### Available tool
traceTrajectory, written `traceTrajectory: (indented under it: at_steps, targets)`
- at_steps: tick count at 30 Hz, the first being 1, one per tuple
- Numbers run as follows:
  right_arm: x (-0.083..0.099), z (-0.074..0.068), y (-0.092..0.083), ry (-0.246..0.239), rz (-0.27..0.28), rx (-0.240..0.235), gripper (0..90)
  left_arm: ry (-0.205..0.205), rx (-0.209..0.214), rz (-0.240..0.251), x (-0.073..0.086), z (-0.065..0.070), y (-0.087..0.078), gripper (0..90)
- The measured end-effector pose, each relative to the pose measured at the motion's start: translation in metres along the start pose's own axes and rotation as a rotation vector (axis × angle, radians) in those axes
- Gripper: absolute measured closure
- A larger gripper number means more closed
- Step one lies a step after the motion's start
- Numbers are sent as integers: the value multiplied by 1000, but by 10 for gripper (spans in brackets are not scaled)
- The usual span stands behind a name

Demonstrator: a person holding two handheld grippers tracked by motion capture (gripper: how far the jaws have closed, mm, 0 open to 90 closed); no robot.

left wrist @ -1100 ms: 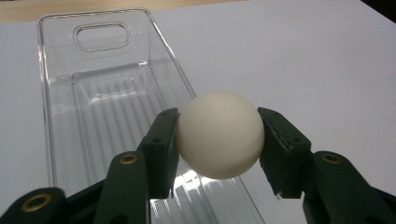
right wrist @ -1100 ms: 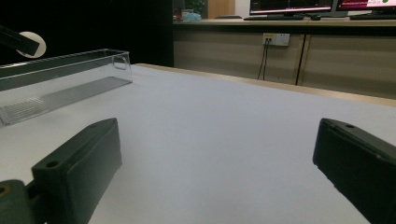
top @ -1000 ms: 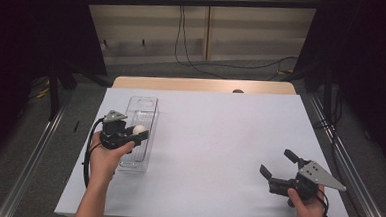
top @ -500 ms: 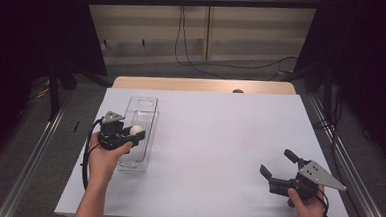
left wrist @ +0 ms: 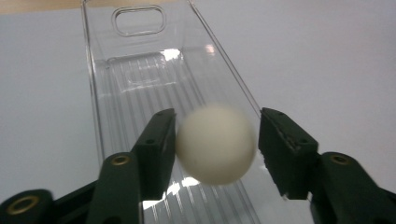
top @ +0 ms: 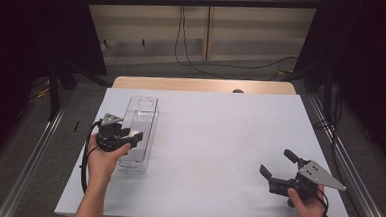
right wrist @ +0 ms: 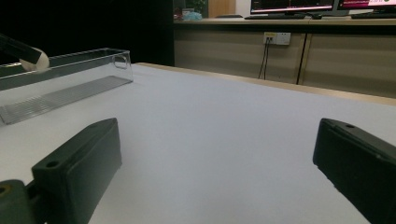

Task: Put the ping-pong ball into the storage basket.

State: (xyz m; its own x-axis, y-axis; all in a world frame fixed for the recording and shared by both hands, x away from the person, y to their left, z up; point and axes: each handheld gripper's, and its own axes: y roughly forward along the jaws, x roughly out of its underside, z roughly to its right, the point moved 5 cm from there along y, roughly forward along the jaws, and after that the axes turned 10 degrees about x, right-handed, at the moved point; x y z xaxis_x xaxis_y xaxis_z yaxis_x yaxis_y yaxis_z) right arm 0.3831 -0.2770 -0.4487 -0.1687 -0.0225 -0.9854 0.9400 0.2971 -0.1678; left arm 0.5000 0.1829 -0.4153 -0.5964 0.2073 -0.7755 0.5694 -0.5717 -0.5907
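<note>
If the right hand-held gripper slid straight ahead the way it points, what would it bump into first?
Probably nothing soon: the right hand-held gripper faces bare white table. The clear tray lies off to one side, though depth is unclear.

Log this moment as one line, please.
left gripper: over clear tray, white ball between jaws | right gripper: open, empty, above table

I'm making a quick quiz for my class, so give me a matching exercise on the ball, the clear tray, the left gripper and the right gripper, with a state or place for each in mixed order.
Column one:
1. white ball
2. clear tray
3. left gripper
4. right gripper

Column two:
A. jaws open, nothing between them
B. lying on the white table, left side
C. between two black jaws
D. held over the tray

Pairs: 1-C, 2-B, 3-D, 4-A
</note>
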Motion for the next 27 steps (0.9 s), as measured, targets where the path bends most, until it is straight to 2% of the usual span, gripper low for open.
traceTrajectory:
  at_steps: [8,13,20,22,27]
  targets:
    - [0,0,0,-2,3,-2,7,8,-12,15,1,1,-2,383]
    - [-1,1,-1,12,2,2,8,-1,-11,31,2,2,-3,326]
    - [0,1,-1,1,-3,-5,7,12,-12,75,1,5,-6,239]
    - [-1,0,-2,12,4,3,7,13,-11,92,1,5,-7,228]
    - [-1,1,-2,7,5,4,7,17,-6,103,5,6,-9,202]
